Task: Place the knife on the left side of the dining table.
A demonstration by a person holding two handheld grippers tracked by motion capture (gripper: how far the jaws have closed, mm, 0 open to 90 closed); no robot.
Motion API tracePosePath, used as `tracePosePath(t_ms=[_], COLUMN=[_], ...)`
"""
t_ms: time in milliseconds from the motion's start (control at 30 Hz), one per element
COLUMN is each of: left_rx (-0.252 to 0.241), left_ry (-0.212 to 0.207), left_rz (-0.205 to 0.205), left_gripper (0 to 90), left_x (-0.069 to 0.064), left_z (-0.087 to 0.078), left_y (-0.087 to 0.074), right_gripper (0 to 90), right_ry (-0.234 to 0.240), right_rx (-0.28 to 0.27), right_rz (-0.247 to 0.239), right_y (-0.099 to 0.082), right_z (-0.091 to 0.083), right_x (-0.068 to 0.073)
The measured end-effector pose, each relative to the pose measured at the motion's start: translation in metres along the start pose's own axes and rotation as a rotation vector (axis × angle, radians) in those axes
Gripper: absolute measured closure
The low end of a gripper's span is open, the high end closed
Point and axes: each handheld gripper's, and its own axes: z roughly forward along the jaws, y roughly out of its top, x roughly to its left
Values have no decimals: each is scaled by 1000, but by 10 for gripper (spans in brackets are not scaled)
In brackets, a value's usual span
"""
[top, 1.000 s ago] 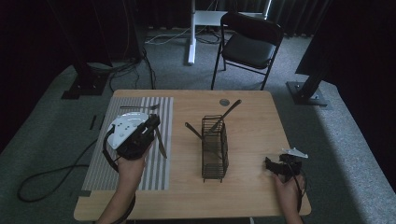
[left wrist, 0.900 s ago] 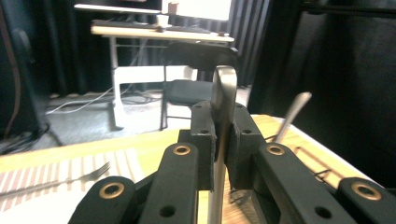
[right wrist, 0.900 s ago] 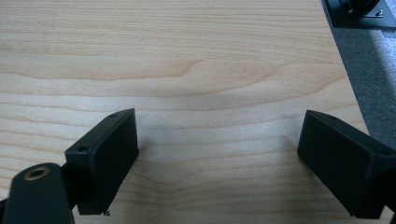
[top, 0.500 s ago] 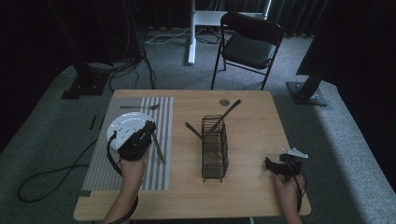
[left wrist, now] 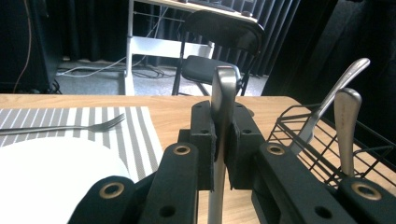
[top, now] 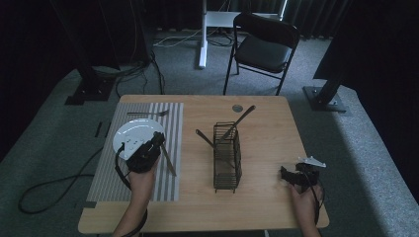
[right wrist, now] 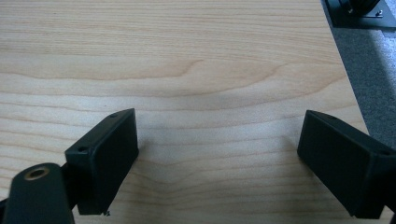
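Left gripper (left wrist: 219, 154) at lower centre of its view: fingers (left wrist: 203, 140) clamped on knife (left wrist: 223, 93). In high view knife (top: 165, 157) slants just right of plate (top: 129, 133), over striped placemat (top: 170, 118). We judge: lay it flat beside plate (blade parallel to rim), then release. Right gripper (right wrist: 219, 158) idle, fingers apart over bare table (right wrist: 196, 56).
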Motion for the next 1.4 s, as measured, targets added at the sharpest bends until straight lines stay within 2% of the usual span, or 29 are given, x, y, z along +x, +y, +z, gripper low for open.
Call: tracePosePath(t_ms=[67, 367, 400, 633, 667, 733, 767, 867, 900, 1067, 1267, 1333, 1367, 1400], left_rx=[1, 2, 4, 10, 10, 10, 16, 29, 48, 59, 63, 64, 68, 68], left_ry=[19, 60, 73, 104, 121, 121, 147, 170, 186, 191, 192, 190, 191, 191], left_rz=[1, -6, -24, -35, -37, -37, -39, -37, -64, -92, -59, -74, -91, -91], left_gripper=[830, 798, 795, 761, 756, 752, 741, 721, 716, 703, 659, 652, 644, 640], left_x=[1, 13, 19, 34, 39, 39, 46, 51, 59, 69, 82, 89, 96, 96], left_z=[-4, -18, -21, -30, -32, -32, -35, -37, -38, -40, -40, -40, -40, -40], left_y=[-1, -6, -9, -14, -15, -15, -19, -22, -24, -29, -36, -40, -46, -46], right_gripper=[118, 118, 118, 118, 118, 118, 117, 118, 118, 117, 118, 118, 118, 118], right_ry=[0, 0, 0, 0, 0, 0, 0, 0, 0, 0, 0, 0, 0, 0], right_rx=[0, 0, 0, 0, 0, 0, 0, -1, -1, 0, 0, -1, 0, 0], right_rz=[0, 1, 1, 1, 1, 1, 1, 1, 1, 1, 1, 1, 1, 1], right_y=[0, 0, 0, 0, 0, 0, 0, 0, 0, 0, 0, 0, 0, 0], right_z=[0, 0, 0, 0, 0, 0, 0, 0, 0, 0, 0, 0, 0, 0], right_x=[0, 0, 0, 0, 0, 0, 0, 0, 0, 0, 0, 0, 0, 0])
